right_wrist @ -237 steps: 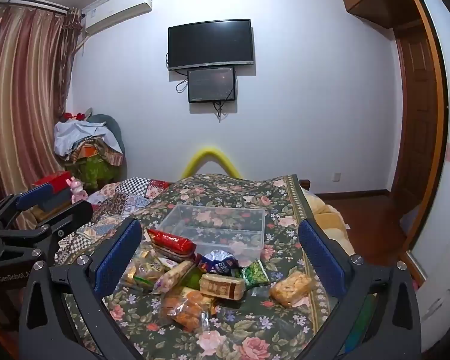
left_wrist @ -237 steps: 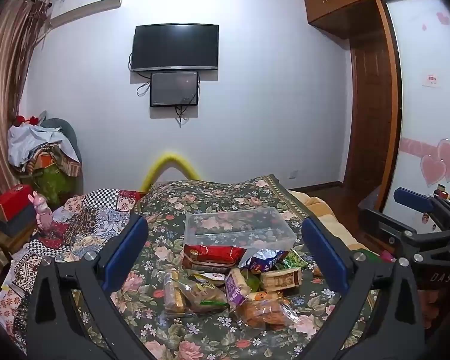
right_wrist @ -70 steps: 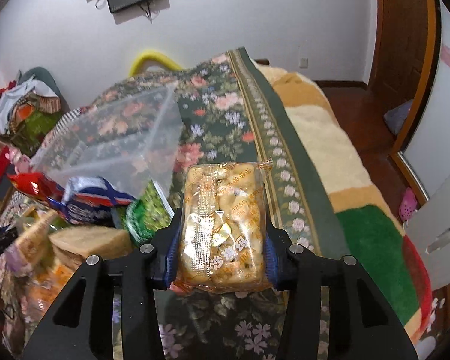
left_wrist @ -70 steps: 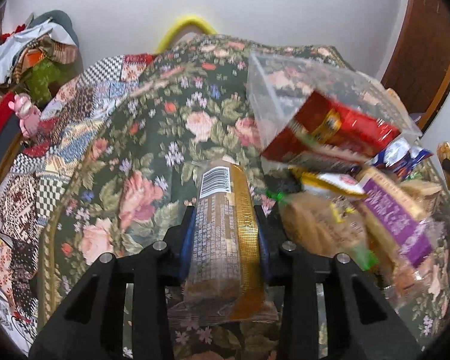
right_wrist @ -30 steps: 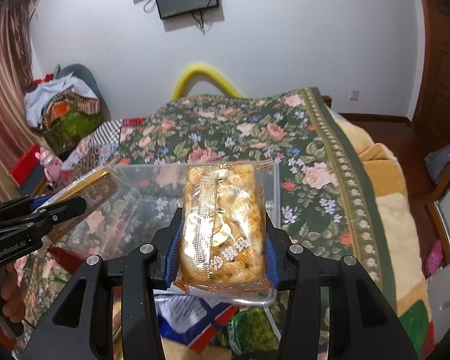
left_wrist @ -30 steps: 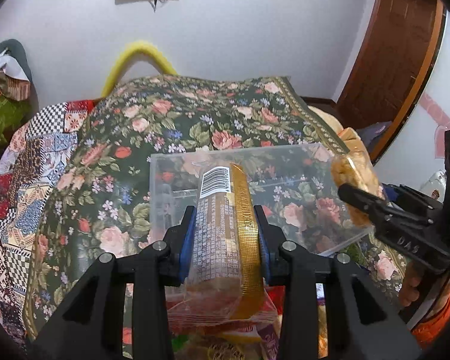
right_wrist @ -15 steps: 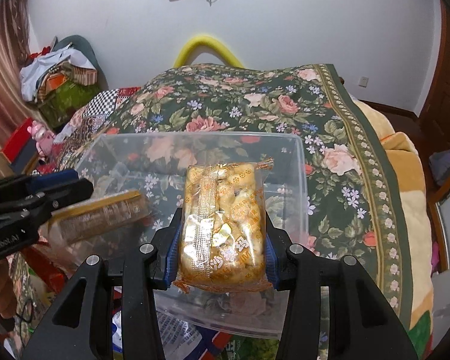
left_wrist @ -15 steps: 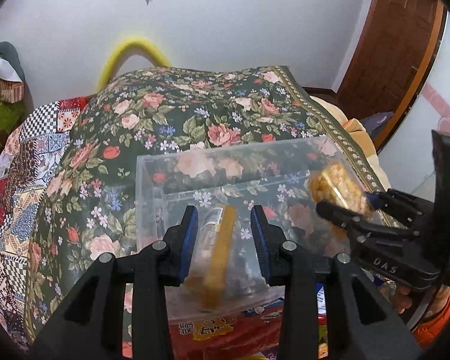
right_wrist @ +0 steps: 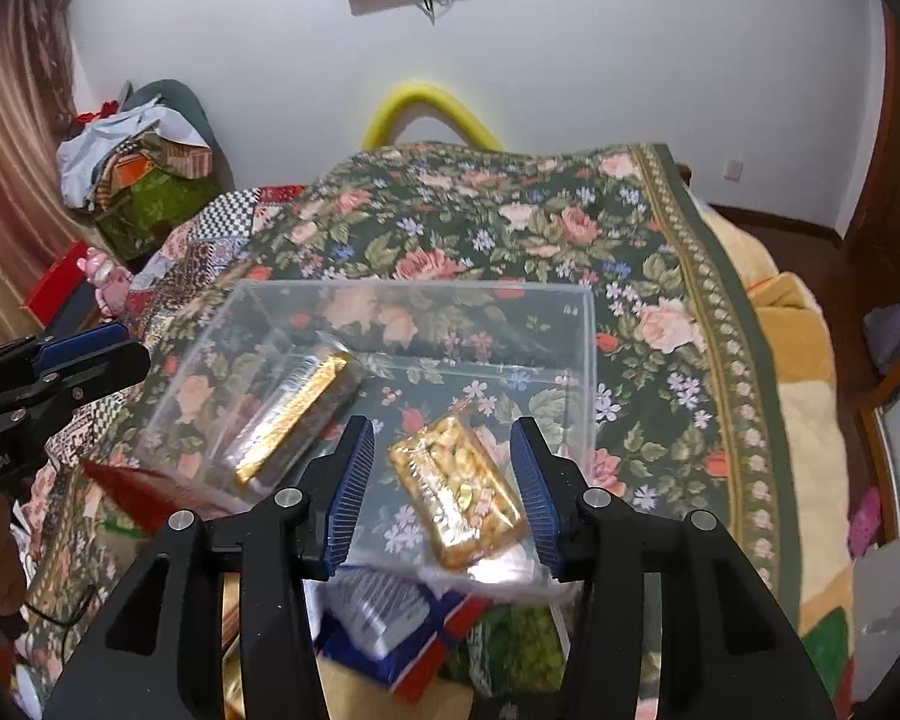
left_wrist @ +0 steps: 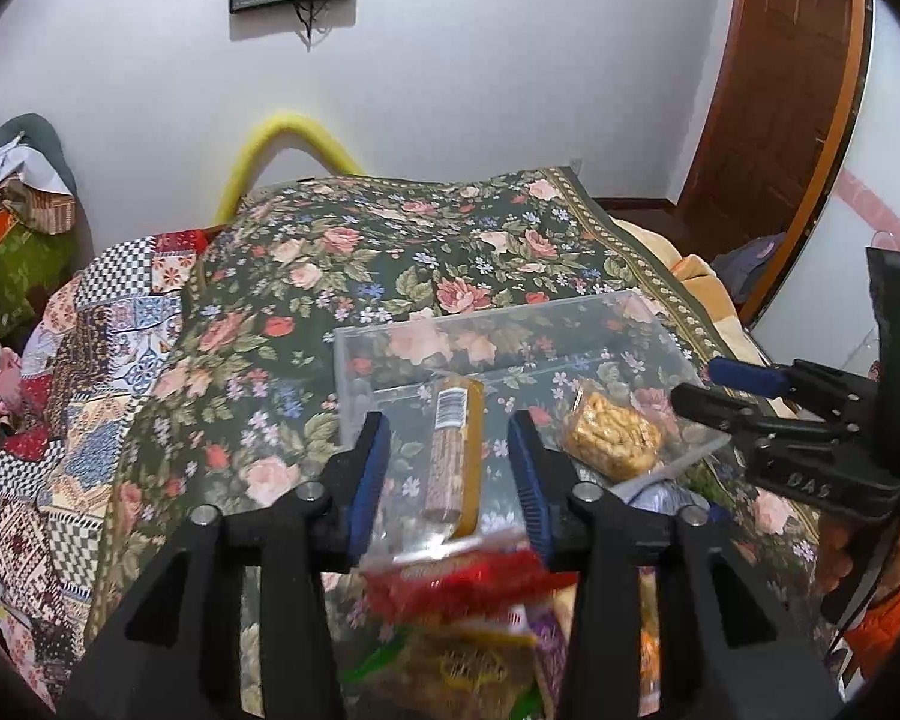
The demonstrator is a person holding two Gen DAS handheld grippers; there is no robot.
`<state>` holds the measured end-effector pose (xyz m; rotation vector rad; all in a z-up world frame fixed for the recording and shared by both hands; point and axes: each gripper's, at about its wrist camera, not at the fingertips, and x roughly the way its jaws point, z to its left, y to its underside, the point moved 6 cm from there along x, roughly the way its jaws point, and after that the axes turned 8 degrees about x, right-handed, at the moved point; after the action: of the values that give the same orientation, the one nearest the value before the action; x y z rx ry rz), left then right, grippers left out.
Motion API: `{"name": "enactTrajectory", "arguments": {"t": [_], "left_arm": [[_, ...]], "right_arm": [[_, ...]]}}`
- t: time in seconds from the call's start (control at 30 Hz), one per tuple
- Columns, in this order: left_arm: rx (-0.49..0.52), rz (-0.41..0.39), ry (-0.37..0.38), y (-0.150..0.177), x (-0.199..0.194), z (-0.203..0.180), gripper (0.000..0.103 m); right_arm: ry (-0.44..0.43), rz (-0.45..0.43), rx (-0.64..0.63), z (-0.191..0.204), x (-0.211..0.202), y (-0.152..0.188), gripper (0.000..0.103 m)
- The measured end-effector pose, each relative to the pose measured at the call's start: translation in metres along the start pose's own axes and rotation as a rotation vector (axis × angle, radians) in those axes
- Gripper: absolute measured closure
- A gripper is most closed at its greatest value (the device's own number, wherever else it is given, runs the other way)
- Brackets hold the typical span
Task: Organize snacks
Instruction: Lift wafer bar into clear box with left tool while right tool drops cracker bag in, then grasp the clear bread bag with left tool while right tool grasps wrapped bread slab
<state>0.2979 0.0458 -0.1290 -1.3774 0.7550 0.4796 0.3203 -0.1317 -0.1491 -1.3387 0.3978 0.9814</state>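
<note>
A clear plastic bin [left_wrist: 354, 354] [right_wrist: 582, 324] stands on the floral bedspread. In it lie a long gold-and-brown snack pack [left_wrist: 456, 450] [right_wrist: 294, 420] and a clear bag of yellow puffed snacks [left_wrist: 612, 432] [right_wrist: 456, 492]. My left gripper [left_wrist: 450, 474] is open and empty above the near side of the bin, over the long pack. My right gripper [right_wrist: 444, 480] is open and empty over the yellow bag. Each gripper shows in the other's view, the right one [left_wrist: 732, 390] and the left one [right_wrist: 90, 360].
Loose snacks lie in front of the bin: a red pack [left_wrist: 456, 588] [right_wrist: 132, 492], a blue-and-white bag [right_wrist: 390, 618], a green bag [right_wrist: 516, 642]. The bedspread [left_wrist: 342, 252] stretches behind the bin. A patchwork quilt [left_wrist: 90, 372] lies left, a wooden door [left_wrist: 774, 90] right.
Both grippers have opened and let go: the long pack and the yellow bag now lie in the bin. Both grippers have pulled back toward me a little.
</note>
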Motion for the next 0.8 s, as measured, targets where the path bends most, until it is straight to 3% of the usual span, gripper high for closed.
{"name": "enactTrajectory", "arguments": {"t": [0.1,0.23,0.63,0.8], "left_arm": [[-0.002,-0.014,-0.014,0.011,-0.017,0.004,0.047],[-0.004,-0.005,-0.027,0.029,-0.032,0.008,0.041],[-0.081,0.097,0.01,0.098,-0.021,0.009,0.037],[-0.08,0.153,0.038,0.121,-0.01,0.002,0.034]], "right_arm": [[-0.001,-0.02,-0.013,0.003,-0.016,0.004,0.052],[0.001,-0.039,-0.027,0.006,-0.035,0.014,0.045],[-0.001,0.018,-0.002,0.006,-0.043,0.068,0.04],[0.014,0.049,0.017,0.004,-0.032,0.088,0.02]]}}
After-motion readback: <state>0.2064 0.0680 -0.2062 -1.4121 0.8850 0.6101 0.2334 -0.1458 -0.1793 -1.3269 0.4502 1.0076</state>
